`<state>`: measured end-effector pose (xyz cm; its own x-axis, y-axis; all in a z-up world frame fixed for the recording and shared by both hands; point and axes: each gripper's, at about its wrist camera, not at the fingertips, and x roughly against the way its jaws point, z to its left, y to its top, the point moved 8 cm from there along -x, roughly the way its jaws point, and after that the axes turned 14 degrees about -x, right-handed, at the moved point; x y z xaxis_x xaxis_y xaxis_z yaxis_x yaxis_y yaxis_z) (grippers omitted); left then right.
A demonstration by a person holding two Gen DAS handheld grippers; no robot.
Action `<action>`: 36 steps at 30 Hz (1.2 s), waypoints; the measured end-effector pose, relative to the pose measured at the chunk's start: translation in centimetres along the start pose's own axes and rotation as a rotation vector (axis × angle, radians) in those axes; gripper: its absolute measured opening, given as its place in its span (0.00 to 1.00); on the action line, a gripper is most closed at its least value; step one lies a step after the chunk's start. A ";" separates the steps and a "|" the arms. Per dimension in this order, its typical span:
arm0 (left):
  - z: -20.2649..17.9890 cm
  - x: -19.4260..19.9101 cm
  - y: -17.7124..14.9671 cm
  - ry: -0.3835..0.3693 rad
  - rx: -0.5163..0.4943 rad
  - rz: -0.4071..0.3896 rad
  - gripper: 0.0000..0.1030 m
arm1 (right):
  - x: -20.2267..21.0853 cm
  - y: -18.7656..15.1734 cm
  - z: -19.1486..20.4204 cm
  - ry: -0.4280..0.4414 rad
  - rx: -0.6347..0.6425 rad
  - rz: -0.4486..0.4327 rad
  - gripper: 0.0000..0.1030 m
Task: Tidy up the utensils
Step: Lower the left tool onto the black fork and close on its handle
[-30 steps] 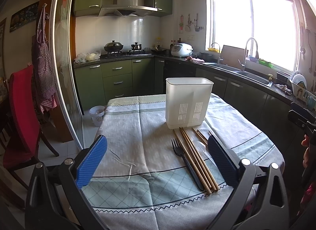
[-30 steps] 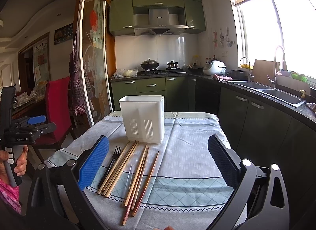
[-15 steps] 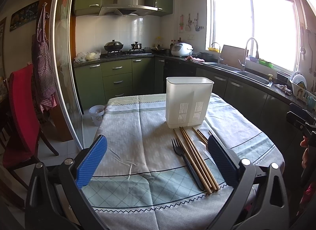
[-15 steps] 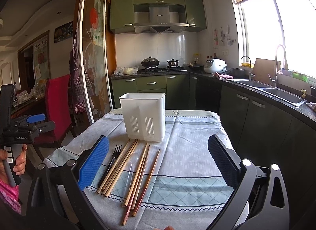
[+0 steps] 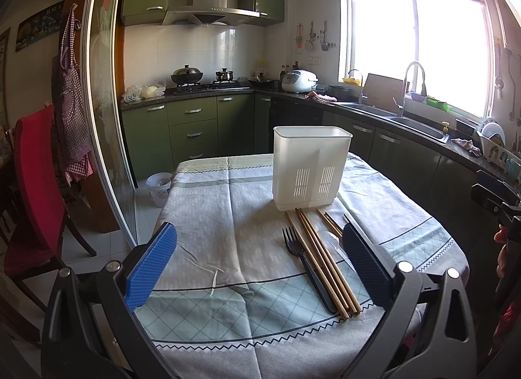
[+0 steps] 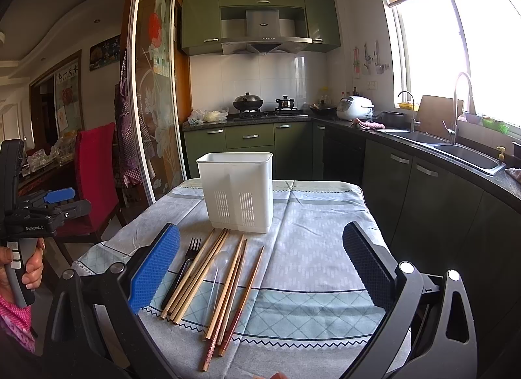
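item: caddy (image 6: 237,193), white, slotted, upright on the worktop (image 6: 312,248) toward its far side. nothing shows above its rim; inside is hidden, so contents cannot be confirmed.

item: chopsticks (image 6: 202,274), several wooden ones, loose, lying flat on the cloth just in front of the caddy, fanned toward the near edge. the rightmost ones have reddish ends.

item: fork (image 6: 185,265), black, flat, at the left of the pile, touching or just beside the nearest chopstick.

item: spoon (image 6: 217,268), clear plastic, lying among the chopsticks, hard to make out.

progress, as judged: not begun or barely so. every utensil in sight lies on the worktop; none stands in the caddy that can be seen. all sorting and lifting is left: fork, spoon, and each chopstick to go in, likely split between the two compartments.

item: left gripper (image 5: 260,261), jaws spread wide, holding nothing, touching nothing; hovering near the front edge of the worktop, the pile lying toward its right finger.

item: right gripper (image 6: 260,261), jaws spread wide, empty, clear of the cloth; the pile lies toward its left finger, well short of a grasp.
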<state>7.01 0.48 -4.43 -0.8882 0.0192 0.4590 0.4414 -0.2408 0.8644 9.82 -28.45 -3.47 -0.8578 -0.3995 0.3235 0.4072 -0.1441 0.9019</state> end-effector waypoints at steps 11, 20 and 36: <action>-0.7 -3.3 -0.1 -0.022 0.019 0.118 0.94 | -0.5 -0.5 -0.9 -0.008 -0.022 0.015 0.96; -2.6 -12.9 -2.8 -0.157 0.152 0.460 0.94 | -1.3 -0.9 -4.0 -0.026 -0.089 0.048 0.96; -5.7 -19.1 -5.9 -0.114 0.145 0.738 0.56 | -0.4 -1.2 -8.7 -0.028 -0.202 0.051 0.96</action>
<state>20.65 -3.97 -19.43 -0.3414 0.0045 0.9399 0.9351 -0.0998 0.3401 12.40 -36.00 -7.18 -0.8419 -0.3859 0.3772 0.5022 -0.3042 0.8095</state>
